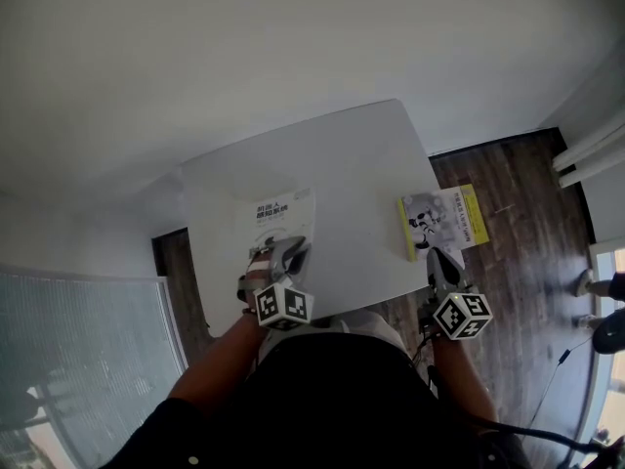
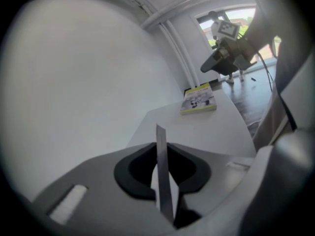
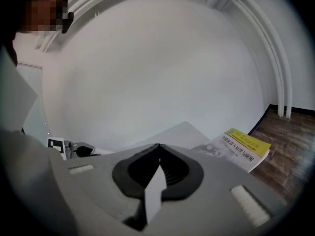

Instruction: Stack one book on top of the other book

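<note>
While the square white table [image 1: 361, 164] holds the white paperback book [image 1: 278, 211] on its left and the yellow-spined paperback book [image 1: 444, 218] overhanging its right edge, I'd carry the white one across level. My left gripper [image 1: 291, 250] pinches its near edge. My right gripper [image 1: 439, 255] is pressed together, empty.

White table [image 1: 342, 164] standing over dark brown wood floor [image 1: 518, 203]
The left book [image 1: 278, 213] is showing white with dark print, the right book [image 1: 444, 221] yellow and grey.
</note>
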{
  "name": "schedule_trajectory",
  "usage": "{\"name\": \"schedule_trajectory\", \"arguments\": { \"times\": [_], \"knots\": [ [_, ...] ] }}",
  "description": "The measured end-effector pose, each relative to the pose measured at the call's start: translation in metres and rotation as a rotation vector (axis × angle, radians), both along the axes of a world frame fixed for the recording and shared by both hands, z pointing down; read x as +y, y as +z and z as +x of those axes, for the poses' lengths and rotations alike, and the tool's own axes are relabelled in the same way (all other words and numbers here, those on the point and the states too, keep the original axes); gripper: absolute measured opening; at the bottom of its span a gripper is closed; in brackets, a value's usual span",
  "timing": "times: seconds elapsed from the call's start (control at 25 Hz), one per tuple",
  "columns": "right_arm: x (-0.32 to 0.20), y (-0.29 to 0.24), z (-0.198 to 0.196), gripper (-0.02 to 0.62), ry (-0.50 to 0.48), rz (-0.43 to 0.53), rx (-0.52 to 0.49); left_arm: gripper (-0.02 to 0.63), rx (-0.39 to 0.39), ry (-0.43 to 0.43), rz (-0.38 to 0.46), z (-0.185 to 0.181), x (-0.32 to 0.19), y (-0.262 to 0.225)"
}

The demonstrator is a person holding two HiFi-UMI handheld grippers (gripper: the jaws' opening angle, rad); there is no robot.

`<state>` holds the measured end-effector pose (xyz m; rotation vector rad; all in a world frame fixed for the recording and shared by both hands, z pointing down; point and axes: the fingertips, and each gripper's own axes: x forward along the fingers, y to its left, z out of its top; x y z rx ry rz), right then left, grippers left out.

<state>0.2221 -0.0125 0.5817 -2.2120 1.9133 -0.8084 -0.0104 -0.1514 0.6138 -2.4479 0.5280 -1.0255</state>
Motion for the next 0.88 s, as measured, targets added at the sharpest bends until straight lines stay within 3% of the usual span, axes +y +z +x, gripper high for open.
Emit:
{"name": "schedule_trajectory", "arguments": {
  "times": [0.44, 0.64, 0.88],
  "knots": [
    [0.003, 0.002, 0.007, 0.002, -0.003, 0.004, -0.001, 0.078, -0.024, 0.023, -0.066, 0.005, 0.017, 0.023],
    [0.0, 0.003, 0.01, 0.002, -0.006, 0.003, -0.006, 0.183, -0.005, 0.089, -0.123, 0.012, 0.041, 0.028],
    [-0.004, 0.005, 0.003, 0.002, -0.025, 0.004, -0.017, 0.181, 0.025, 0.061, -0.112, 0.009, 0.039, 0.015]
  ]
}}
